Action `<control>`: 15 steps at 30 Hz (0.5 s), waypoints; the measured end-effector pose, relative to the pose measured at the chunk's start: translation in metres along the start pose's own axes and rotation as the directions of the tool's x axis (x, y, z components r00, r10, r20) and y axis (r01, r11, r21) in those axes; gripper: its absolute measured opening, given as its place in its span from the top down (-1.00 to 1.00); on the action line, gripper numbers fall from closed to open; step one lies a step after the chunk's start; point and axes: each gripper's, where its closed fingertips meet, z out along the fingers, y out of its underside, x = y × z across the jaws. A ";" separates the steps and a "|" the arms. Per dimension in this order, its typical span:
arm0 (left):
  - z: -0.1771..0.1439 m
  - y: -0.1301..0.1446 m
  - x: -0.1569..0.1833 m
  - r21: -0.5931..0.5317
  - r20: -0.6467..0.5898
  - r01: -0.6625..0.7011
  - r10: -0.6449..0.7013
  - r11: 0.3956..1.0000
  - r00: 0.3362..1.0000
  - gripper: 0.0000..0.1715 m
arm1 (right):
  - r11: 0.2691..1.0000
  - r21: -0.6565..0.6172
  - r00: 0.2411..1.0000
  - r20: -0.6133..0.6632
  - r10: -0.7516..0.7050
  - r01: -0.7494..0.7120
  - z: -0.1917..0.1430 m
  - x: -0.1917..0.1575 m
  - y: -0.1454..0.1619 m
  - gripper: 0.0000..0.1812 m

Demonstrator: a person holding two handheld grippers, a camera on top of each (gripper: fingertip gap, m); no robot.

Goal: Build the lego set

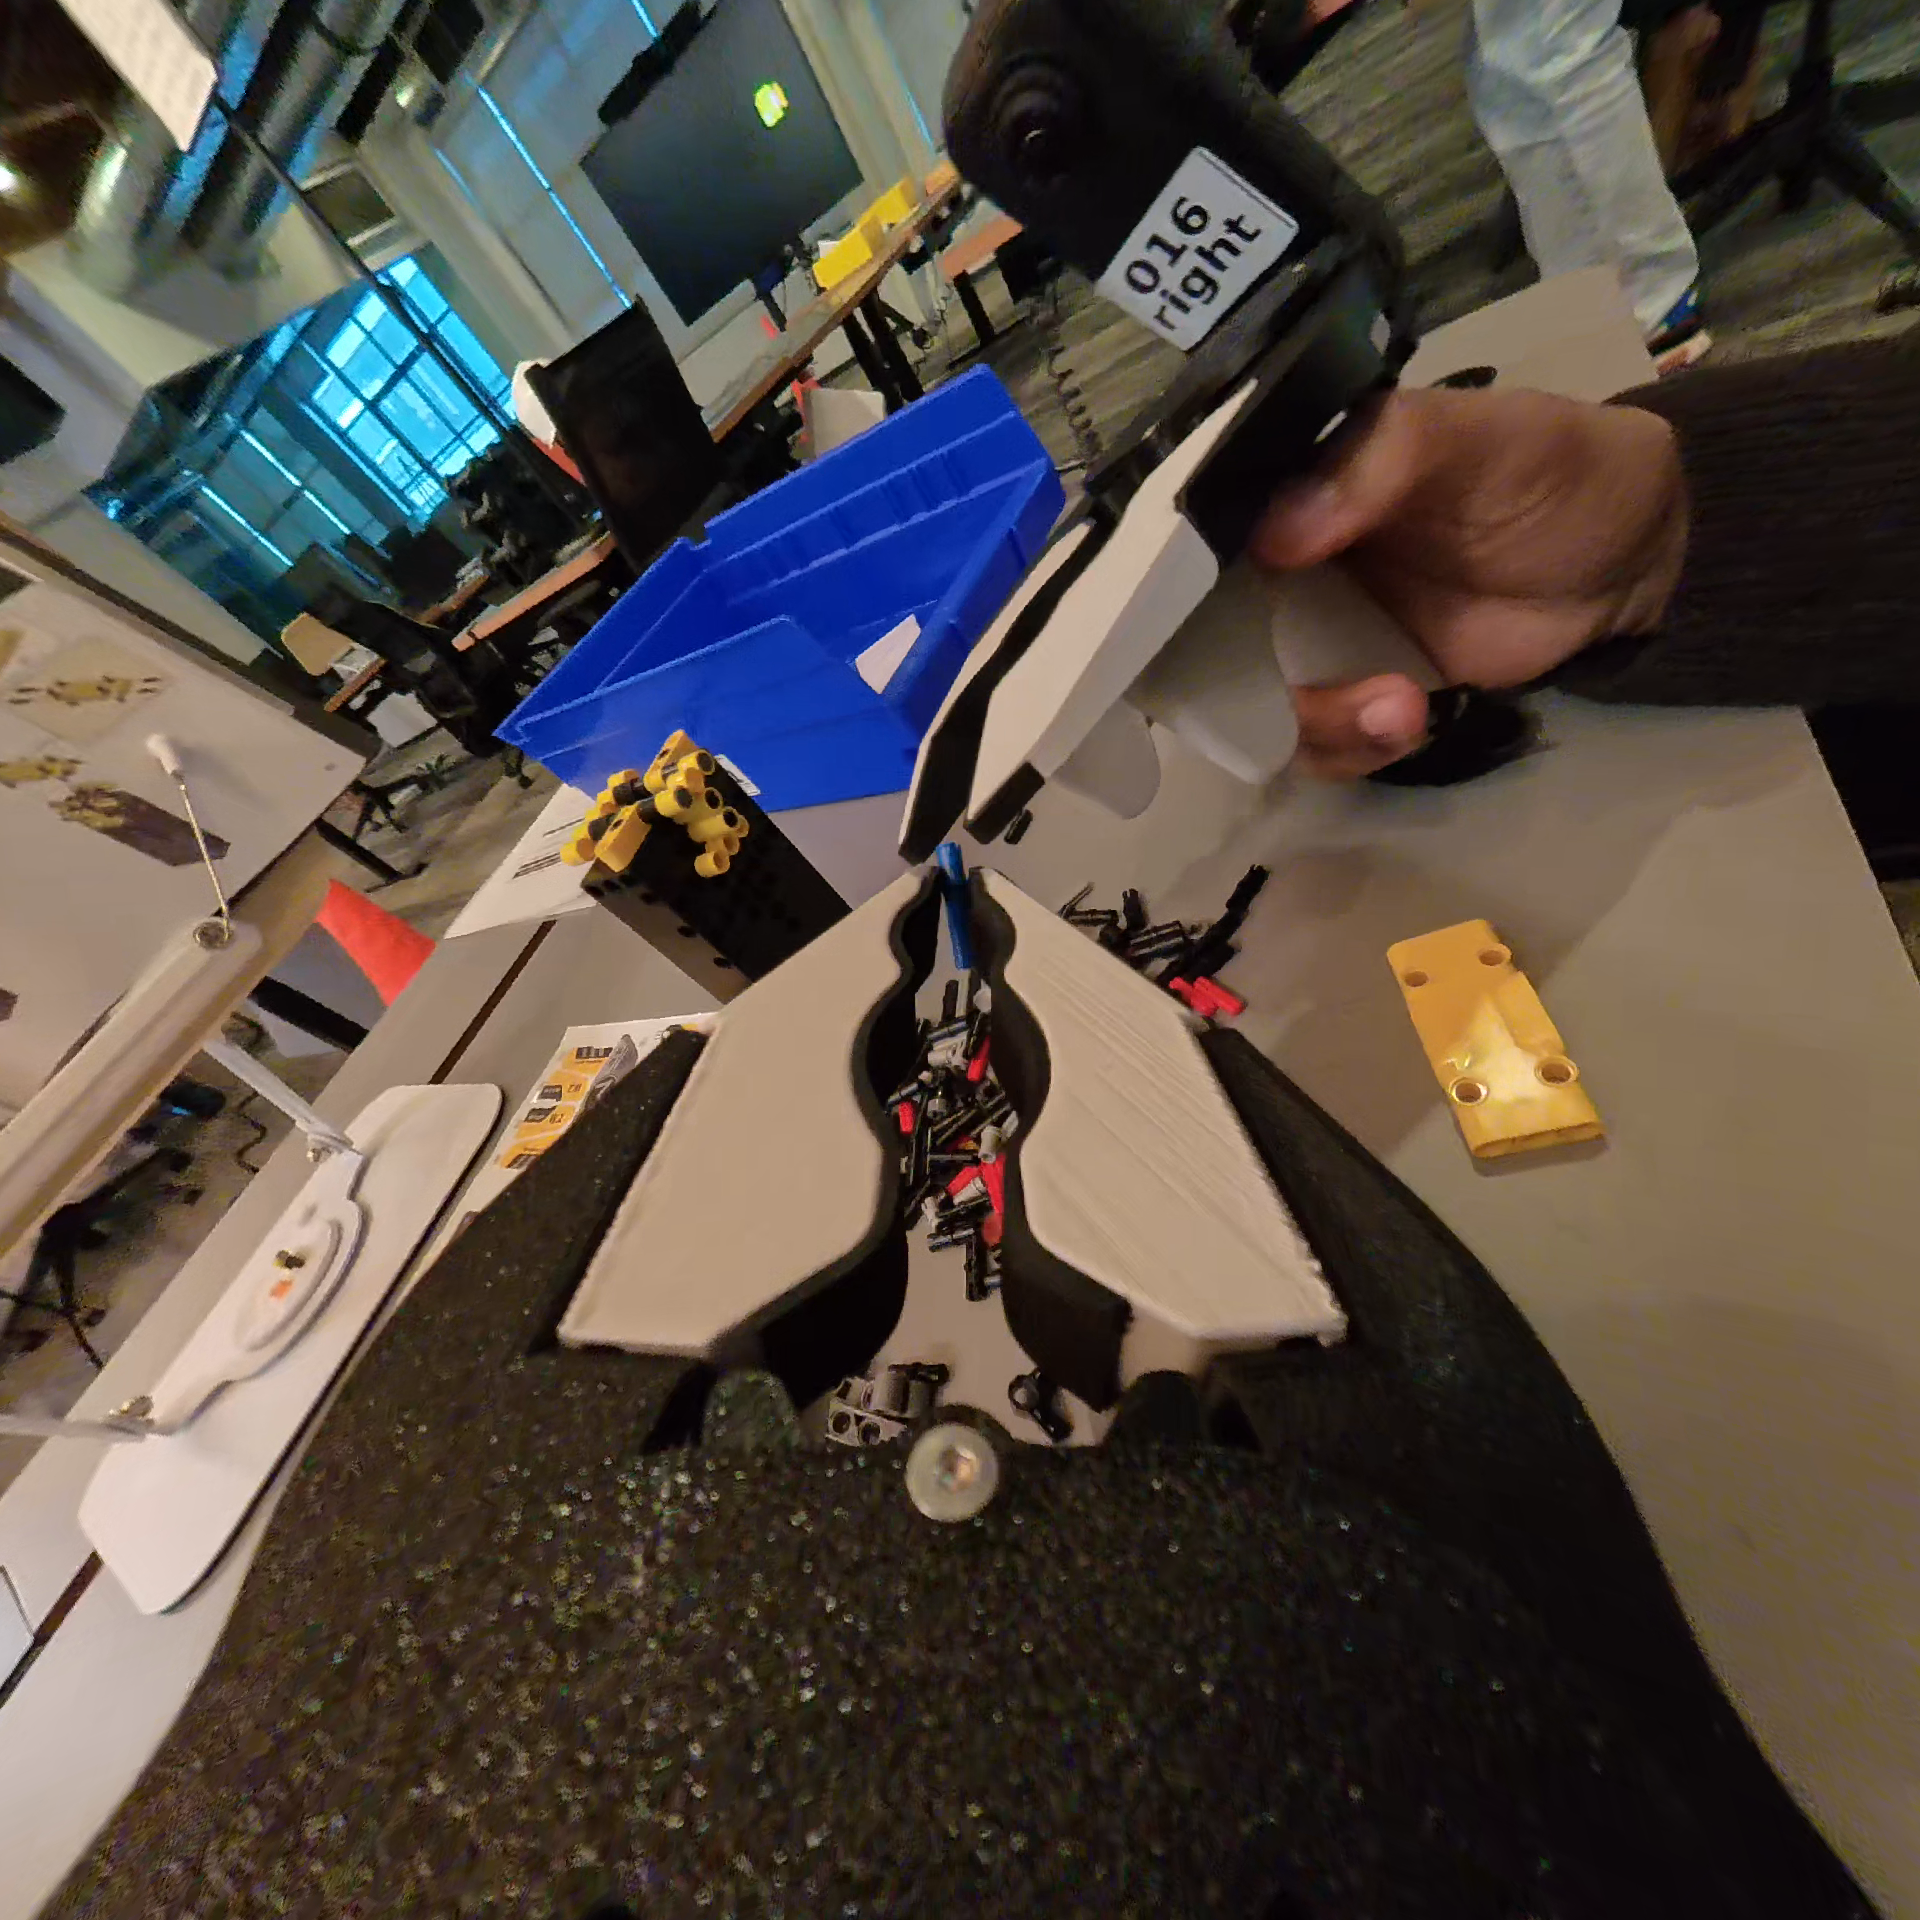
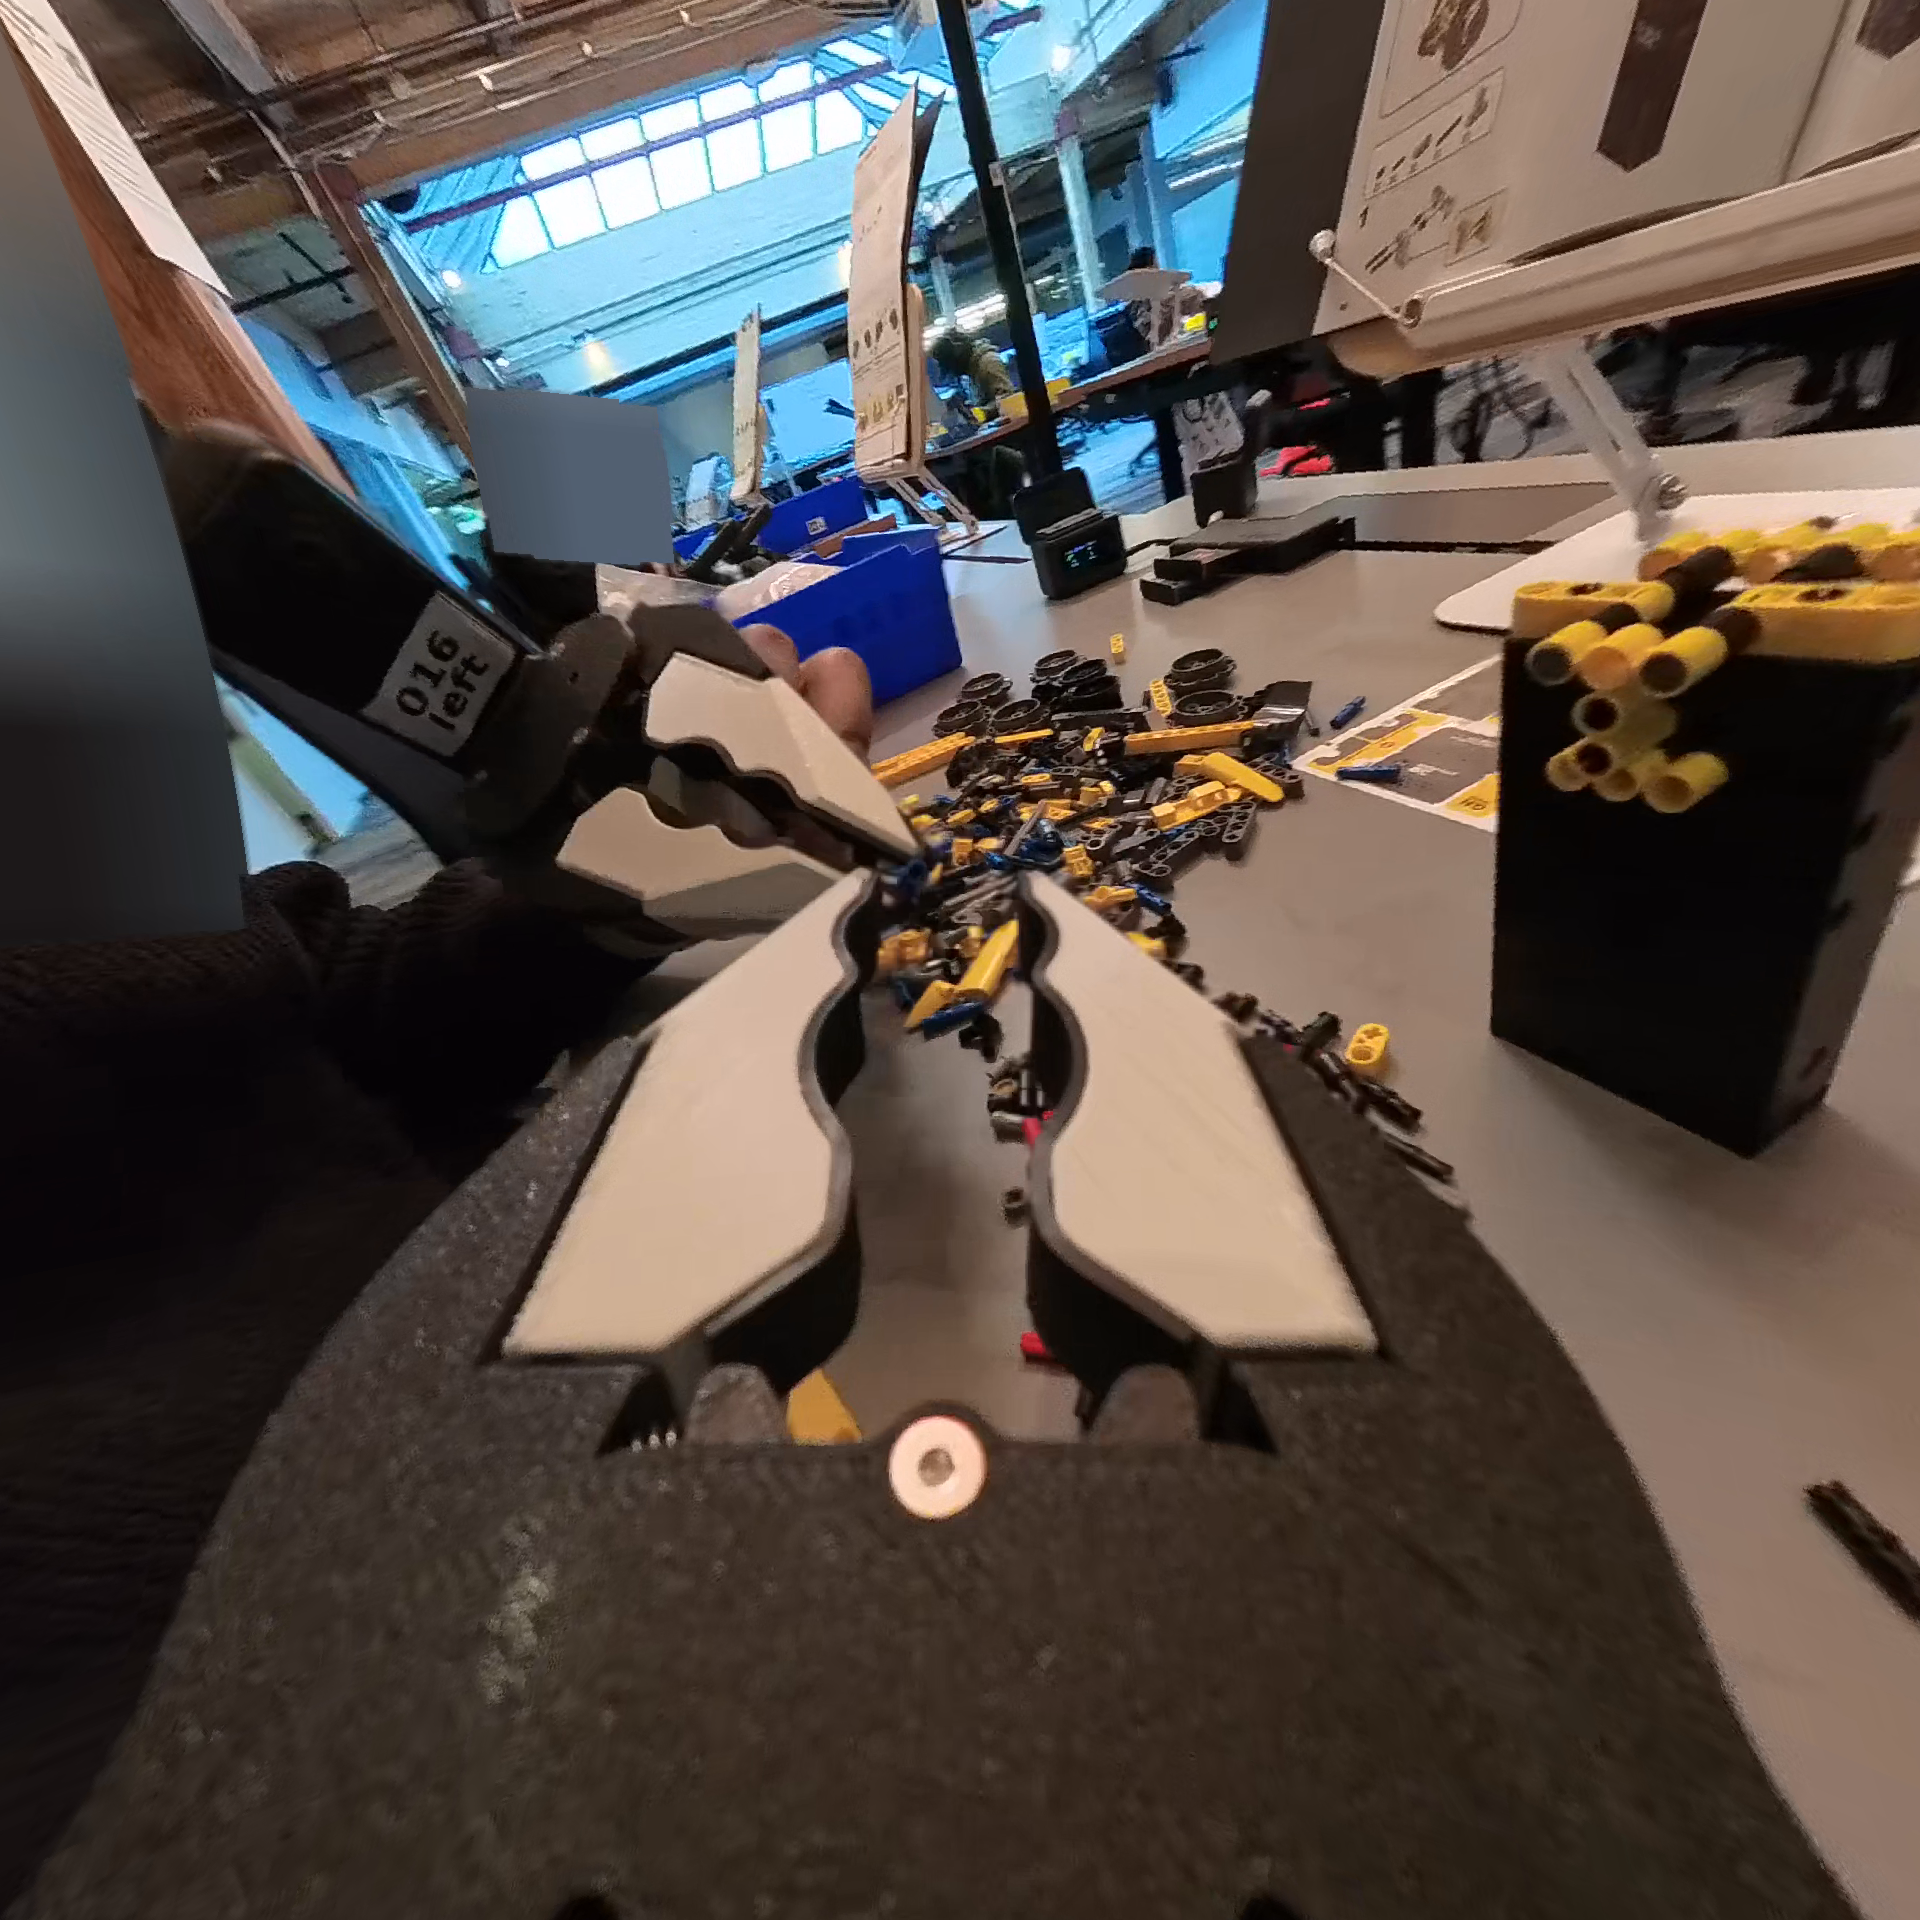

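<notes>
My left gripper (image 1: 953, 891) is shut on a small blue pin (image 1: 952, 920), held upright above a pile of small black and red pins (image 1: 956, 1122). My right gripper (image 2: 951, 883) is open and empty. In the left wrist view its tips (image 1: 948, 836) sit just above the blue pin's top end. In the right wrist view the left gripper (image 2: 902, 854) comes in from the left and its tips meet my right fingertips over a pile of yellow and black building parts (image 2: 1091, 769). A black block topped with yellow connectors (image 1: 707, 852) (image 2: 1683, 831) stands nearby.
A blue bin (image 1: 810, 623) lies behind the block. A flat yellow panel piece (image 1: 1496, 1039) lies on the grey table to the right. A document stand with instruction sheets (image 2: 1558, 156) and its white base (image 1: 291, 1299) stand beside the block. A hand and dark sleeve (image 1: 1507, 540) hold the right gripper. My left and right fingertips are right by each other.
</notes>
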 end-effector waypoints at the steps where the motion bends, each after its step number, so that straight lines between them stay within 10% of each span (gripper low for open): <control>1: 0.000 0.000 0.002 -0.002 0.000 -0.015 0.015 1.000 1.000 0.95 | 1.000 -0.002 0.999 0.023 0.024 -0.024 0.000 -0.002 0.001 0.72; 15: -0.004 -0.003 0.010 0.043 -0.024 -0.061 0.062 0.997 0.998 0.94 | 0.996 -0.047 0.987 0.134 0.086 -0.081 0.003 -0.016 0.007 0.94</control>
